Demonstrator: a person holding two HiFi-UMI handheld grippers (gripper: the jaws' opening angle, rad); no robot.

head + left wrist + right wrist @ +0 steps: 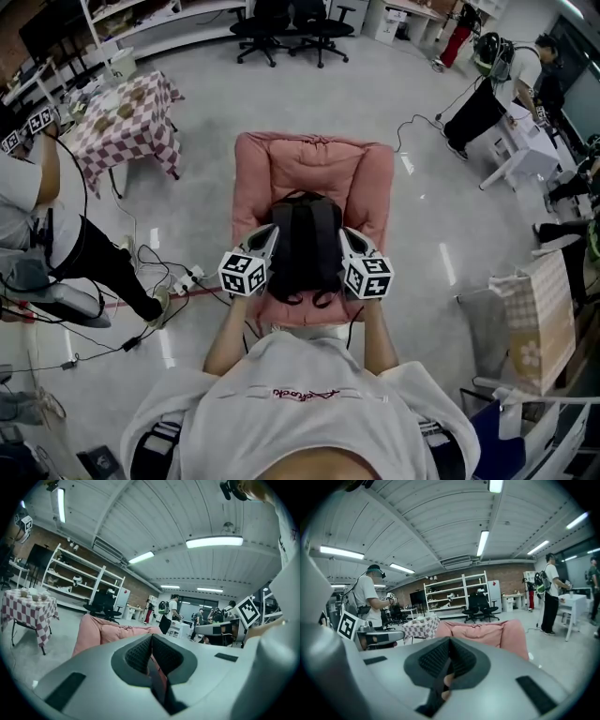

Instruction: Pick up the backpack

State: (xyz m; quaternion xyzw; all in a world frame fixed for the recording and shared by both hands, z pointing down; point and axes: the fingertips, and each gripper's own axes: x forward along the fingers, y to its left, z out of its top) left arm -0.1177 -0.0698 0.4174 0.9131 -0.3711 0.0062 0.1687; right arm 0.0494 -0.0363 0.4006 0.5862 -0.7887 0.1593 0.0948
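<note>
Flanking the backpack [305, 239] at 9 and 3 o'clock on the pink armchair [255, 173], left gripper [270, 234] and right gripper [347, 236] are gripping it, jaws nearly touching; raising both together, level, looks best.

1. The white shirt [305, 412] of the person holding the grippers has a short line of red print near the collar. It appears upside down and is too small to read.
2. The left cube [244, 273] and right cube [368, 277] carry black-and-white square patterns, with no letters or numbers.
3. No other text is legible.
</note>
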